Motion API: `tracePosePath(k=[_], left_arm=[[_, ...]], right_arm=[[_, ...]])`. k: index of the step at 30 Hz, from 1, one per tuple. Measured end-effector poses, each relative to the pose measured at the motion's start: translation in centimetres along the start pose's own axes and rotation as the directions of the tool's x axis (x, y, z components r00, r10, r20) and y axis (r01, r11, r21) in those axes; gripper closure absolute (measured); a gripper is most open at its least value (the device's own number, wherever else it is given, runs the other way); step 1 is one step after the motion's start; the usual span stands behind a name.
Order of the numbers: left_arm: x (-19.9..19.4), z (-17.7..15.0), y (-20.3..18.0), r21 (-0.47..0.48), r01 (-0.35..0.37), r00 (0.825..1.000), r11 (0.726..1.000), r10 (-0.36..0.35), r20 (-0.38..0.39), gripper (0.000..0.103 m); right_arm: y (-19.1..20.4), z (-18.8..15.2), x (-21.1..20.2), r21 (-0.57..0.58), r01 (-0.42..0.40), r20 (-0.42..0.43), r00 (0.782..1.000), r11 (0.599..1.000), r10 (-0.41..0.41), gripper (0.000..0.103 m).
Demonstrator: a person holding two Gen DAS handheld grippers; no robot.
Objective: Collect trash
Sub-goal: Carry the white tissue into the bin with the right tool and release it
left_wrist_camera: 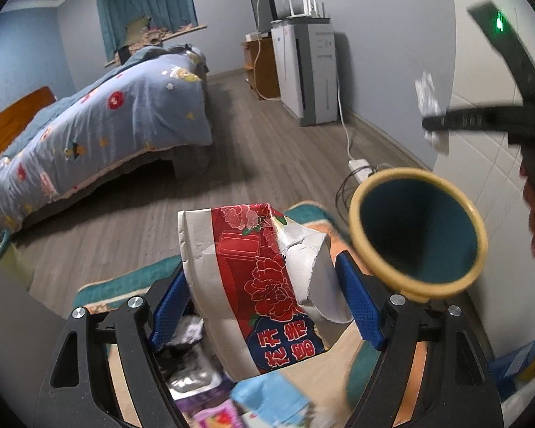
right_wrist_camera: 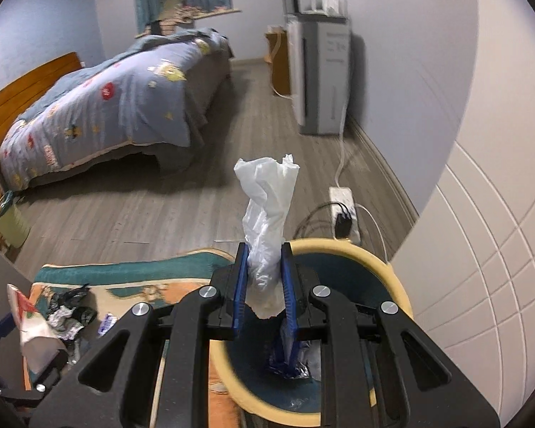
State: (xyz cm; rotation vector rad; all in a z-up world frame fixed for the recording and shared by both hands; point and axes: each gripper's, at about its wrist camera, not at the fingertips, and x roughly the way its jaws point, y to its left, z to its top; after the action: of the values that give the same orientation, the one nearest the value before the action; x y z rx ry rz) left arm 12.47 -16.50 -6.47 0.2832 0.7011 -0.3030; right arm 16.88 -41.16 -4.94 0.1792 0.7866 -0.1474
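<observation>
Left wrist view: we hold the left gripper spread wide, its blue pads pressed on both sides of a torn red-and-white paper package with a flower print. Beneath it more litter lies on a teal and orange rug. Just right of the package stands the bin, yellow-rimmed with a dark teal inside. Far right, our right gripper shows blurred, with something white in it.

From the right wrist, the right gripper is nearly closed, pinching a crumpled white tissue that sticks up past the fingertips. It hangs directly over the bin's mouth, where foil scraps lie at the bottom. At far left sits the package, beside crumpled wrappers. A bed stands farther back.
</observation>
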Motion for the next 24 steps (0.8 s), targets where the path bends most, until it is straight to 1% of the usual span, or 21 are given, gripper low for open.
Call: tracePosePath(k=[4, 7, 9, 13, 17, 19, 20, 21, 22, 24], left_arm=[[1.0, 1.4, -1.8, 0.003, 0.013, 1.0, 1.0, -0.013, 0.007, 0.023], [1.8, 2.2, -3.3, 0.001, 0.037, 0.999, 0.999, -0.037, 0.013, 0.023], [2.4, 2.8, -4.4, 0.015, 0.046, 0.999, 0.999, -0.047, 0.013, 0.023], [3.5, 3.4, -6.1, 0.045, 0.055, 0.998, 0.997, -0.056, 0.012, 0.023], [4.7, 3.6, -7.8, 0.063, 0.07, 0.998, 0.996, -0.07, 0.004, 0.023], [5.6, 3.5, -8.4, 0.057, 0.098, 0.995, 0.994, -0.098, -0.012, 0.023], [6.3, 3.5, -8.8, 0.042, 0.125, 0.992, 0.991, -0.124, -0.025, 0.023], [6.9, 3.5, -9.1, 0.025, 0.153, 0.988, 0.988, -0.152, -0.04, 0.023], [7.7, 3.4, -9.5, 0.002, 0.194, 0.98, 0.981, -0.194, -0.055, 0.023], [8.7, 3.3, -10.2, -0.02, 0.229, 0.971, 0.973, -0.23, -0.072, 0.023]], right_arm=[[-2.6, -0.7, 1.9, 0.048, 0.036, -0.052, 0.998, 0.998, -0.033, 0.085], [-5.1, -1.2, 2.9, 0.11, 0.063, -0.084, 0.995, 0.992, -0.054, 0.085], [-6.6, -1.7, 3.6, 0.142, 0.086, -0.106, 0.992, 0.986, -0.071, 0.085], [-8.7, -2.3, 4.5, 0.205, 0.107, -0.14, 0.987, 0.973, -0.079, 0.085], [-9.7, -2.9, 5.2, 0.249, 0.117, -0.167, 0.983, 0.961, -0.076, 0.085], [-10.1, -3.3, 5.5, 0.273, 0.115, -0.179, 0.982, 0.955, -0.067, 0.085], [-10.1, -3.4, 5.5, 0.279, 0.114, -0.181, 0.981, 0.954, -0.064, 0.085], [-10.2, -3.4, 5.6, 0.282, 0.112, -0.182, 0.981, 0.953, -0.061, 0.085], [-10.2, -3.4, 5.6, 0.283, 0.11, -0.182, 0.981, 0.953, -0.06, 0.085], [-10.3, -3.4, 5.6, 0.29, 0.104, -0.177, 0.983, 0.951, -0.054, 0.085]])
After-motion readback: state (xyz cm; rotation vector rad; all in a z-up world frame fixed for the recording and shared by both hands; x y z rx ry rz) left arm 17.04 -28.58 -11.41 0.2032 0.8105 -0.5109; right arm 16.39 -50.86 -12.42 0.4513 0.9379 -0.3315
